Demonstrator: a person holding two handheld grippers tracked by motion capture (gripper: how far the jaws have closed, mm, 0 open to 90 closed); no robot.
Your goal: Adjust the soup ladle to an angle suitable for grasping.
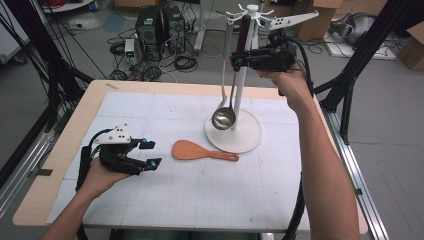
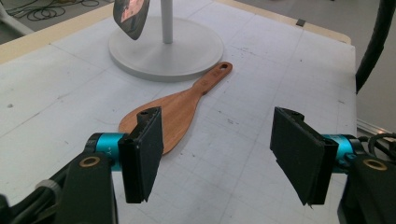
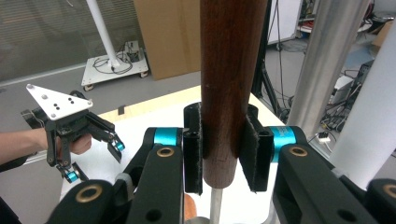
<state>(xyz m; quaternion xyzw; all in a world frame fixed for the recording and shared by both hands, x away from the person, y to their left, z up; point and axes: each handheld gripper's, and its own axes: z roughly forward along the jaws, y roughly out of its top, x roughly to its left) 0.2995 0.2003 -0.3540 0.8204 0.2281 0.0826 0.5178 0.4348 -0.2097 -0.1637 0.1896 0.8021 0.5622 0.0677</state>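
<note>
On the white mat, the right gripper clamps the ladle handle at the rack, seemingly mid-hanging; next, hook it. Left gripper gapes empty near the spatula.

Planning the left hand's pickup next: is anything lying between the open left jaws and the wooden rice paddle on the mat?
Nothing visible does. The left gripper stands open, with the wooden rice paddle just ahead on bare mat. The rack base lies beyond the paddle's handle end, and the ladle hangs over that base, not in the path.
</note>
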